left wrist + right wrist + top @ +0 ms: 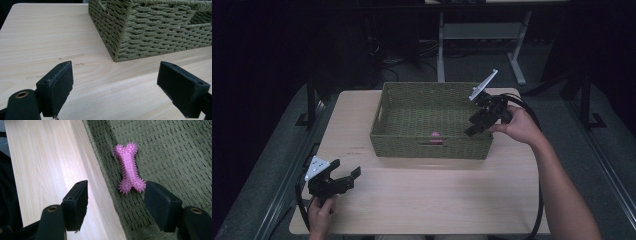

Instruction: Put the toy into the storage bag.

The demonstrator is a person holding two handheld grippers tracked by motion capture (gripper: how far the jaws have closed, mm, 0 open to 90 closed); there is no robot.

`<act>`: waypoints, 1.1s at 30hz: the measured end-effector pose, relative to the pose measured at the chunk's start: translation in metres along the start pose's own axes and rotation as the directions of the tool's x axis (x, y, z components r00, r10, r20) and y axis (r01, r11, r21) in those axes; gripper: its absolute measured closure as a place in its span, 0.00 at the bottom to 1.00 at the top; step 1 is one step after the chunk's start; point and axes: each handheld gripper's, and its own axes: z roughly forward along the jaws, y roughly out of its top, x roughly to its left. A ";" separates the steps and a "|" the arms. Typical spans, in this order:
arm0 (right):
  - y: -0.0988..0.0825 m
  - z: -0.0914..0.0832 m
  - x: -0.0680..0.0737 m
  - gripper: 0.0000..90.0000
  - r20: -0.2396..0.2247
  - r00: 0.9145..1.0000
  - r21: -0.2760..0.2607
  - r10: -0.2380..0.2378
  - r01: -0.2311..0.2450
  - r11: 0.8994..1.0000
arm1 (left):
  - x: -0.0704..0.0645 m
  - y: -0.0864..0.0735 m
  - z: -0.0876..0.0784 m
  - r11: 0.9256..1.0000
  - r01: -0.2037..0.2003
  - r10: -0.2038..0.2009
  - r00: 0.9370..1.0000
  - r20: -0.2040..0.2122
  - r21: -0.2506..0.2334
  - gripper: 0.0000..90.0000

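- Nearest the camera in the high view, the left gripper (347, 178) sits low over the near left corner of the table (427, 200), held by the left hand (322, 212). Its jaws are spread wide with nothing between them; in the left gripper view they frame bare wood, with the corner of the basket (150, 32) ahead and apart from them.
- The woven green basket (430, 146) stands at the middle of the table's far half.
- The right gripper (476, 124), held by the right hand (519, 125), is tilted down over the basket's right end.
- In the right gripper view, its jaws are also spread wide and empty. One hangs over the tabletop outside the basket's wall, the other over the basket's floor.
- A pink spiky bone-shaped toy (129, 168) lies flat on the basket's floor near the front wall, just ahead of the right gripper's jaws and untouched by them. In the high view it shows as a small pink spot (435, 134).
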 end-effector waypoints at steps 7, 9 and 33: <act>-0.016 -0.006 0.007 0.38 0.014 1.000 -0.002 0.004 -0.004 1.000 | -0.001 0.000 0.000 1.000 -0.007 0.007 1.000 0.003 0.003 0.14; -0.020 -0.008 0.008 0.38 0.016 1.000 -0.010 0.007 -0.007 1.000 | -0.001 0.000 0.000 1.000 -0.005 0.005 1.000 0.002 0.003 0.14; -0.074 -0.009 0.029 0.37 0.041 0.999 -0.013 0.032 -0.032 0.999 | -0.001 0.000 0.000 1.000 -0.002 0.002 1.000 -0.002 0.000 0.14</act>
